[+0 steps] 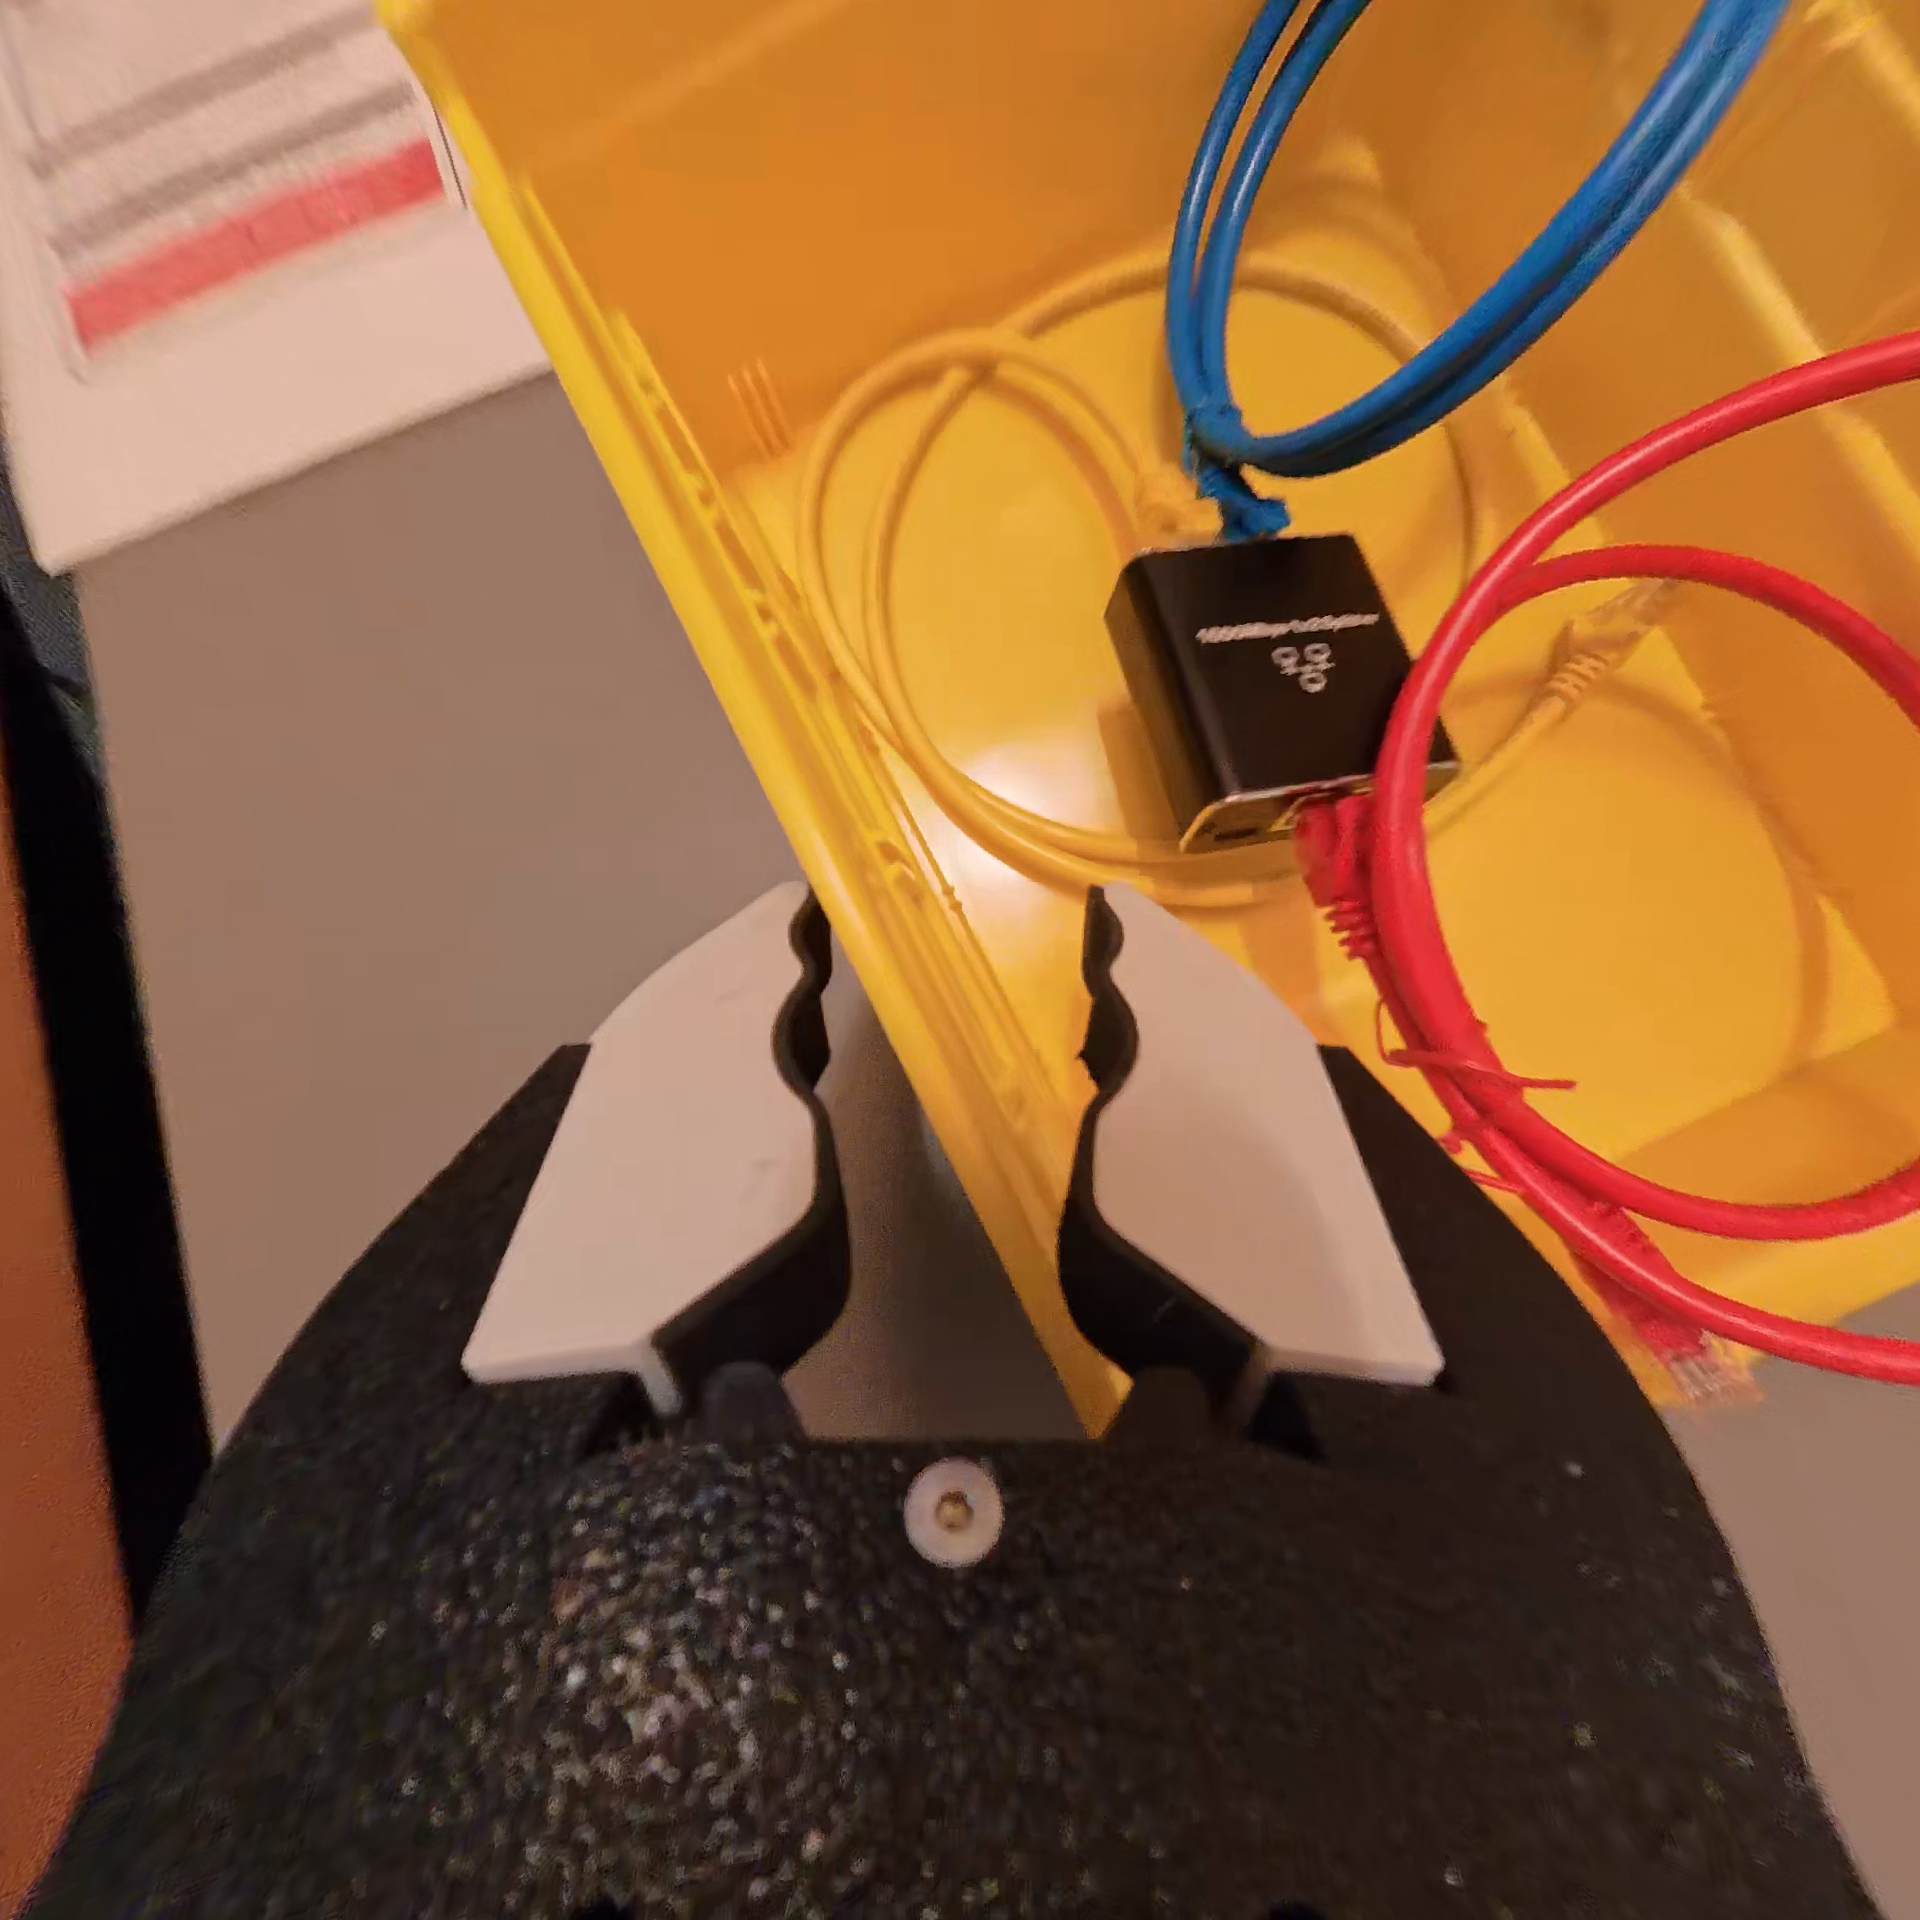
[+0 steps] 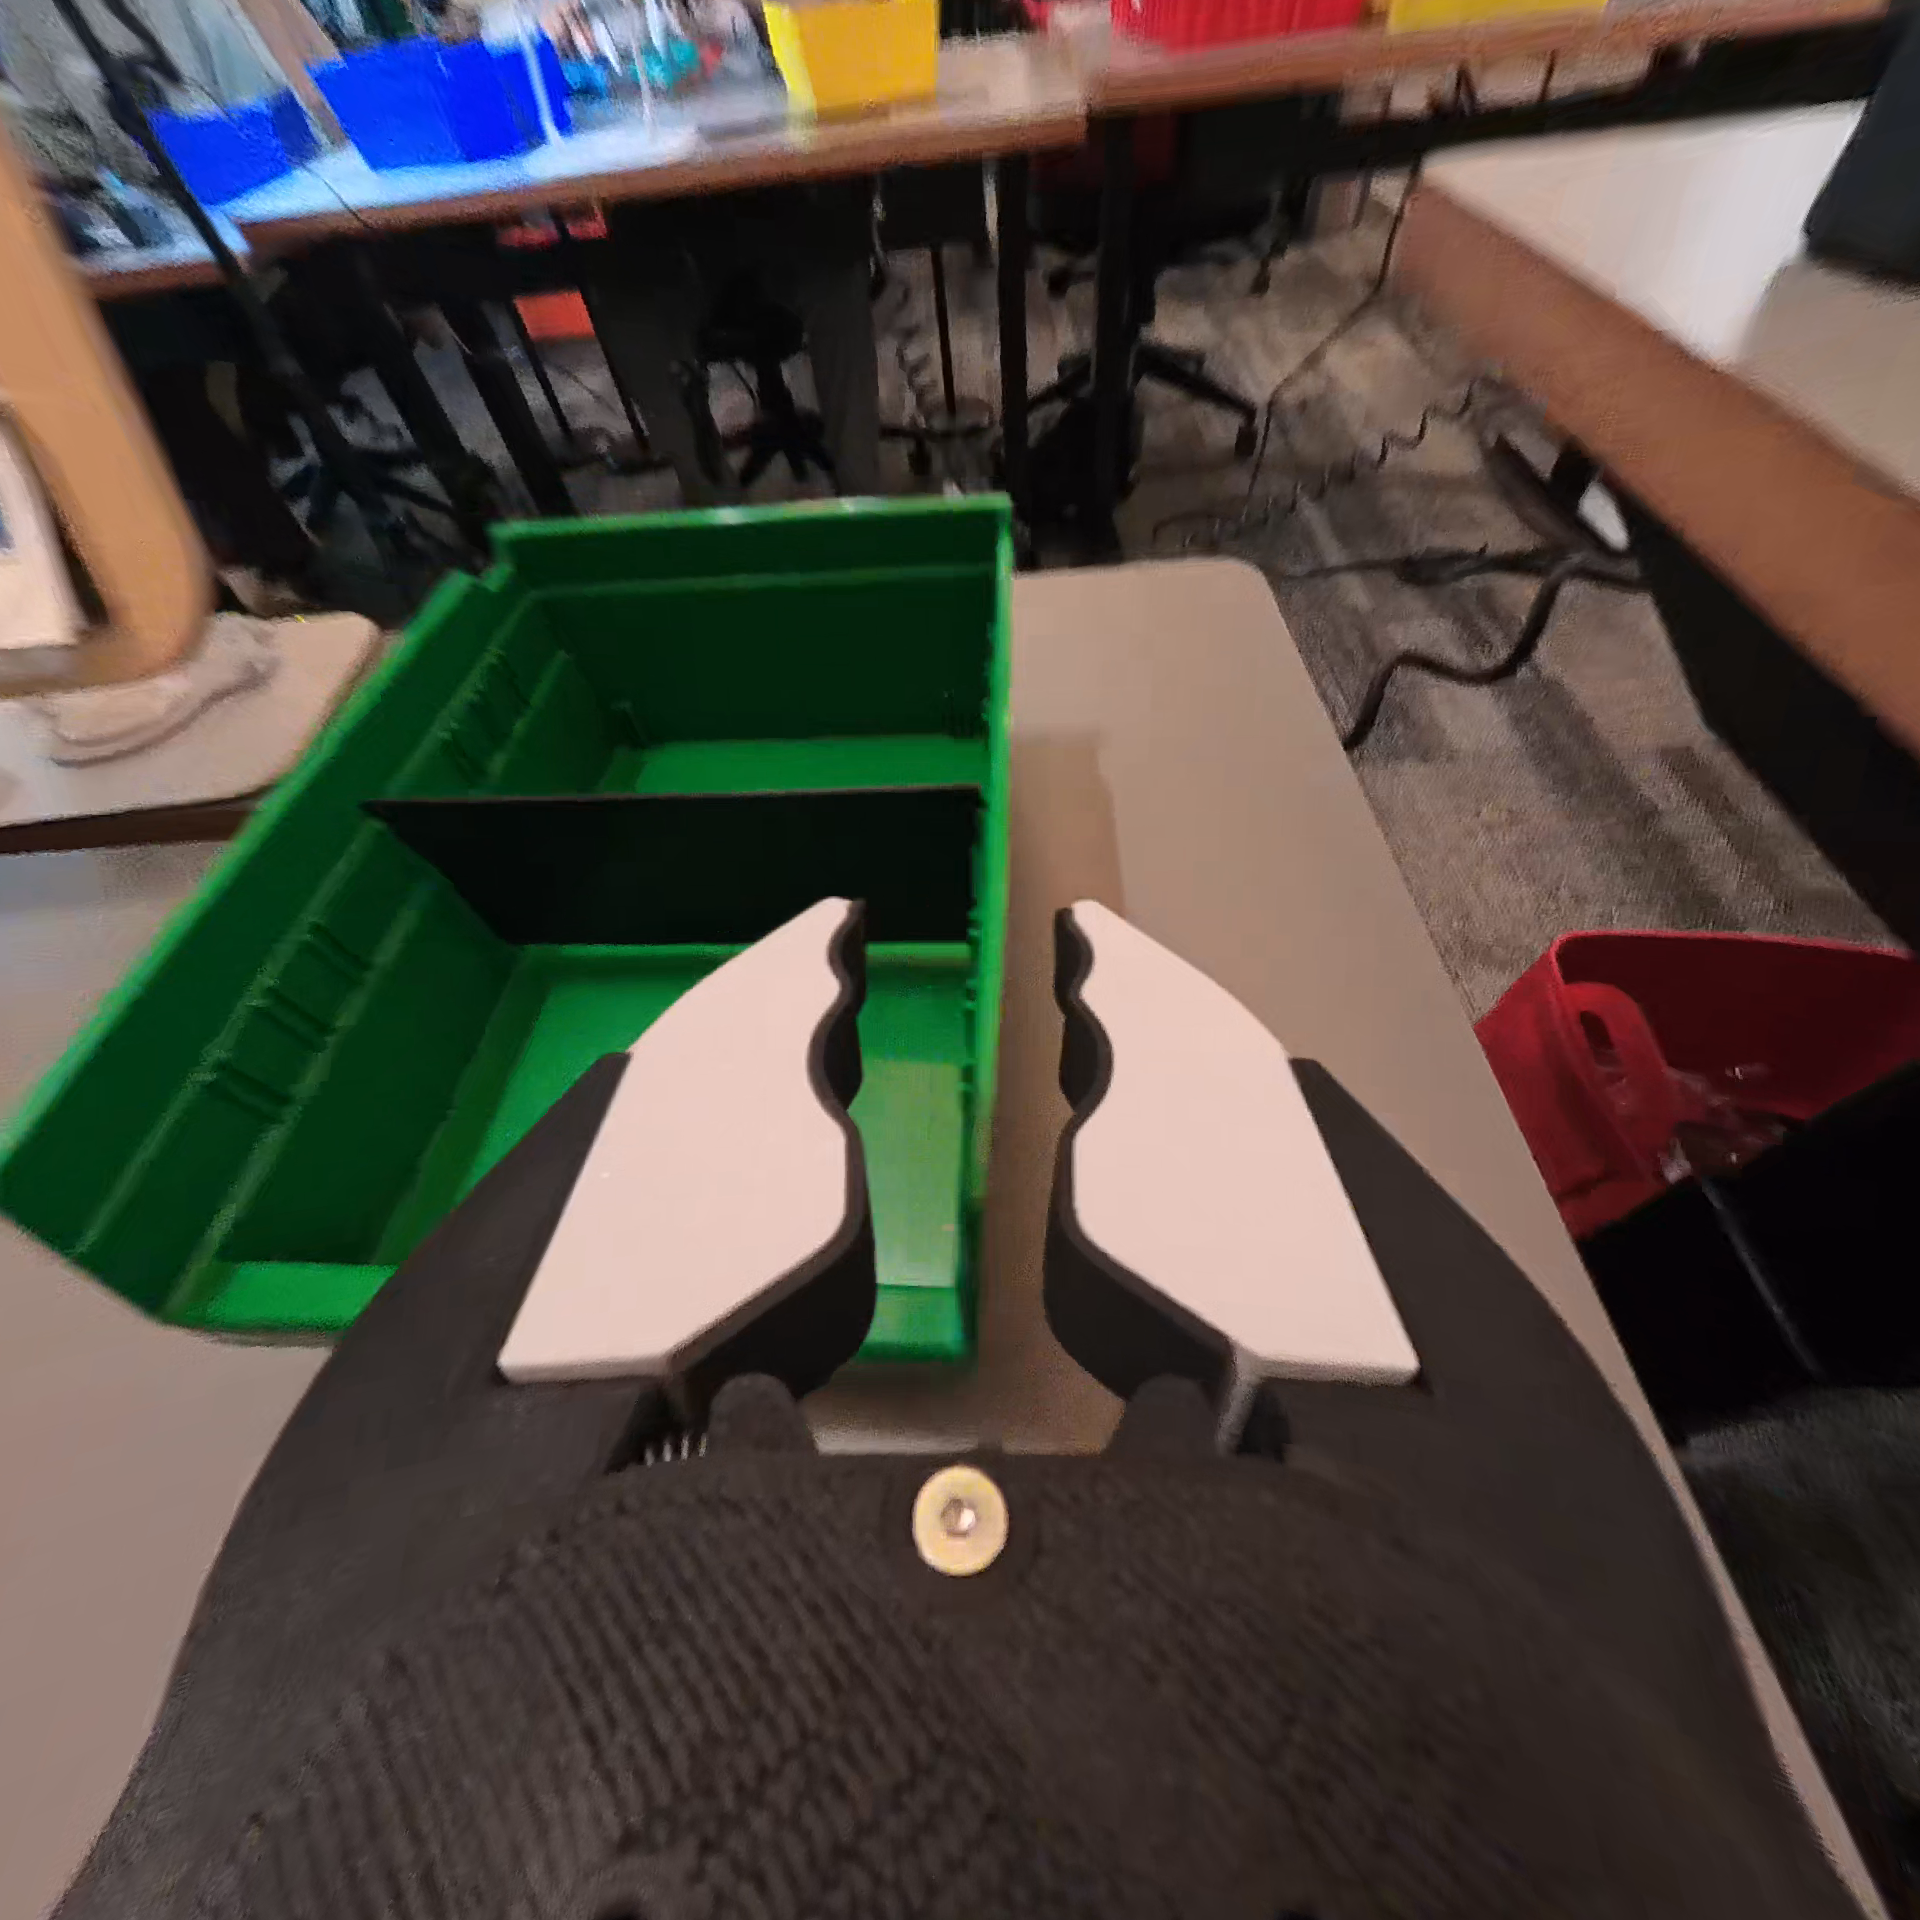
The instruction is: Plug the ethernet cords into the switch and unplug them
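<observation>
A small black switch [image 1: 1278, 686] lies in a yellow bin [image 1: 831, 208] in the left wrist view. A blue cord [image 1: 1205, 260] is plugged into its far end and a red cord [image 1: 1397, 831] into its near end. The red cord's other plug [image 1: 1683, 1361] hangs over the bin's near edge. A yellow cord [image 1: 1039, 826] lies coiled on the bin floor; I cannot tell if it is plugged in. My left gripper [image 1: 951, 914] is open, and the bin's left wall passes between its fingers. My right gripper [image 2: 961, 925] is open and empty above a green bin [image 2: 312, 1039].
The green bin has a black divider [image 2: 707, 862] and holds nothing. Both bins stand on a grey table [image 2: 1195, 779]. A white sheet with red and grey stripes [image 1: 239, 239] lies left of the yellow bin. A red basket [image 2: 1662, 1039] sits on the floor at right. Some 80 cm of space lies between my two pairs of fingers. My left tips are roughly 5 cm from the small black switch [image 1: 1278, 686].
</observation>
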Tool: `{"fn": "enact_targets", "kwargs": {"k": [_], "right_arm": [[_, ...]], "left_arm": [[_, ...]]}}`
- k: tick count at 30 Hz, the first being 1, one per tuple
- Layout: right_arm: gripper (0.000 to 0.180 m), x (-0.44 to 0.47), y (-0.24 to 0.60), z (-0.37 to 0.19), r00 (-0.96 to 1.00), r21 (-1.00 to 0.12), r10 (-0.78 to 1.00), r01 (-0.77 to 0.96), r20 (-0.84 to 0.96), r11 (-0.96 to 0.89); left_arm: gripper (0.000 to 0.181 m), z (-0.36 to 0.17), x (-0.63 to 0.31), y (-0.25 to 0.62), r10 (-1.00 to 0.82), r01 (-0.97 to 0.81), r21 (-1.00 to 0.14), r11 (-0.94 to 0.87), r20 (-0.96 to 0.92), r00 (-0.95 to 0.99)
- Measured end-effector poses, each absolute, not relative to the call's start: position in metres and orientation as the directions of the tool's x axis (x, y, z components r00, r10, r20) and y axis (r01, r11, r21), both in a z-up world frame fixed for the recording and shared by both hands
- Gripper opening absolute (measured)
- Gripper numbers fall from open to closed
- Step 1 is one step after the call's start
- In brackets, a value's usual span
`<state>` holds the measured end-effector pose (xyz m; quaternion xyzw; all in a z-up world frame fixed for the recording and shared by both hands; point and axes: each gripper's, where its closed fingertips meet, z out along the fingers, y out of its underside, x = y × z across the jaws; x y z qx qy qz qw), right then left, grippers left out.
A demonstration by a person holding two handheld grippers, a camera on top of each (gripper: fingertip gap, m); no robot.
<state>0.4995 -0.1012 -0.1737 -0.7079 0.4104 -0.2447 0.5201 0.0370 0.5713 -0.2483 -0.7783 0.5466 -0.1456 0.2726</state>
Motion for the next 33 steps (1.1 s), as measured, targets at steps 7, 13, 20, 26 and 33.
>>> {"fn": "enact_targets", "kwargs": {"k": [7, 13, 20, 26, 33], "right_arm": [[0.046, 0.395, -0.034, -0.126, 0.773, -0.977, -0.626, -0.197, -0.101, -0.085], [0.046, 0.305, 0.035, -0.127, 0.914, -0.987, -0.402, -0.115, -0.059, -0.116], [0.046, 0.257, 0.074, -0.128, 0.952, -0.979, -0.284, 0.059, 0.113, -0.193], [0.046, 0.246, 0.078, -0.138, 0.965, -0.972, -0.232, 0.069, 0.122, -0.226], [0.044, 0.250, 0.069, -0.139, 0.972, -0.974, -0.216, 0.048, 0.096, -0.220]], "left_arm": [[0.053, -0.209, 0.037, 0.562, -0.936, -0.757, -0.632, -0.165, -0.141, 0.321], [0.054, -0.190, 0.045, 0.531, -0.964, -0.764, -0.626, -0.154, -0.074, 0.255], [0.080, -0.195, 0.066, 0.493, -0.965, -0.854, -0.458, -0.248, 0.040, 0.259], [0.088, -0.239, 0.080, 0.514, -0.951, -0.951, -0.211, -0.228, -0.160, 0.263], [0.085, -0.292, 0.084, 0.530, -0.926, -0.959, -0.037, -0.282, -0.249, 0.283]]}}
